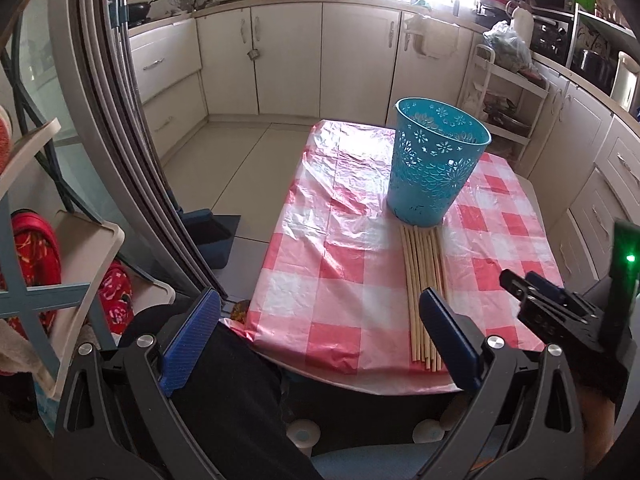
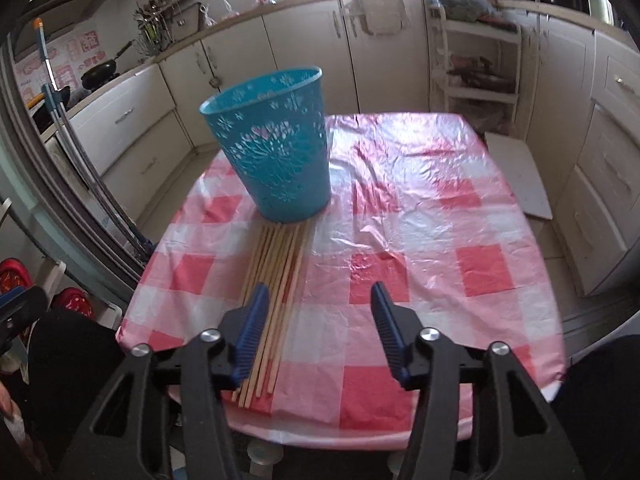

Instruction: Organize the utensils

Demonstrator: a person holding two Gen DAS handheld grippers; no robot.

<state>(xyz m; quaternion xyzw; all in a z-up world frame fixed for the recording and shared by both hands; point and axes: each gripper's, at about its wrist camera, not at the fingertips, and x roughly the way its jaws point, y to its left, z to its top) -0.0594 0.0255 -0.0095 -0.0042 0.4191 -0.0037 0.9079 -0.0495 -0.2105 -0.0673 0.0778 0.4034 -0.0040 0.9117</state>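
Chopsticks (image 2: 276,300): bundle flat on tabletop (image 2: 440,240), tips touching blue basket (image 2: 276,148) at 12 o'clock. My right gripper (image 2: 318,332) half-open, left gripper (image 1: 320,340) wide, both empty. Straddle bundle squarely before closing.

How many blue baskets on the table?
1. The blue perforated basket stands upright on the checked tablecloth, touching the far ends of the bundle of wooden chopsticks. None seem hidden.

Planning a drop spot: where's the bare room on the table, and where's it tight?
Free: the checked tablecloth right of the teal basket and chopstick bundle, out to the right and far edges. A narrower strip lies left of the bundle. Crowded: the chopsticks' far ends meet the basket's base, and the right tool hangs over their near ends.
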